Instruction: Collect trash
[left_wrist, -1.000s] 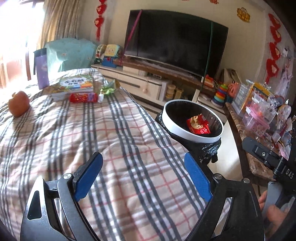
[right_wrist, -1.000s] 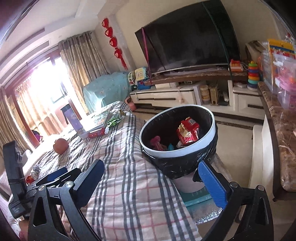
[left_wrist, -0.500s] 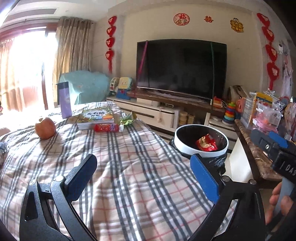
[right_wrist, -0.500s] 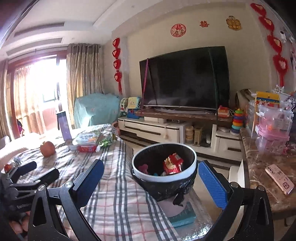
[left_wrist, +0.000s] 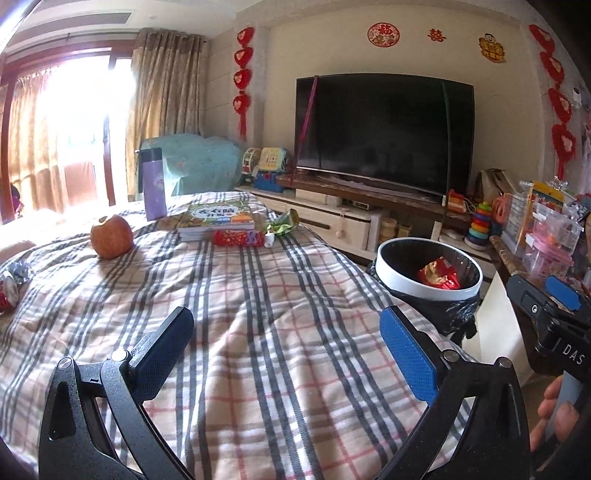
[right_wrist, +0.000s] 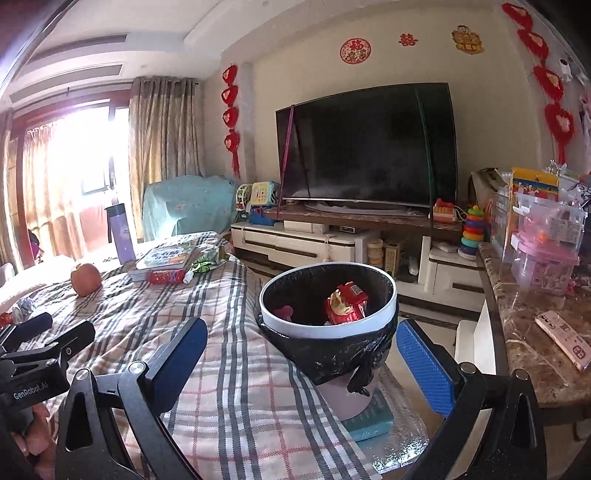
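Observation:
My left gripper (left_wrist: 284, 330) is open and empty, held over the plaid blanket (left_wrist: 258, 295). To its right stands the white-rimmed bin (left_wrist: 428, 292) with a black liner and a red wrapper (left_wrist: 439, 277) inside. At the far end of the blanket lie a red packet (left_wrist: 238, 238) and a green wrapper (left_wrist: 282, 224). Crumpled foil trash (left_wrist: 13, 277) lies at the left edge. My right gripper (right_wrist: 301, 332) is open and empty, just in front of the bin (right_wrist: 328, 331), where the red wrapper (right_wrist: 345, 302) and a pink scrap (right_wrist: 284, 312) show.
An apple (left_wrist: 110, 236), a purple bottle (left_wrist: 153, 184) and stacked books (left_wrist: 218, 219) sit on the blanket's far end. A marble counter (right_wrist: 524, 332) with a phone (right_wrist: 563, 339) and plastic boxes borders the right. A TV (right_wrist: 369, 147) and a low cabinet stand behind.
Both views have tilted upward and pulled back, so the bin looks smaller and lower and more wall shows. The left jaws stand slightly wider than a second ago.

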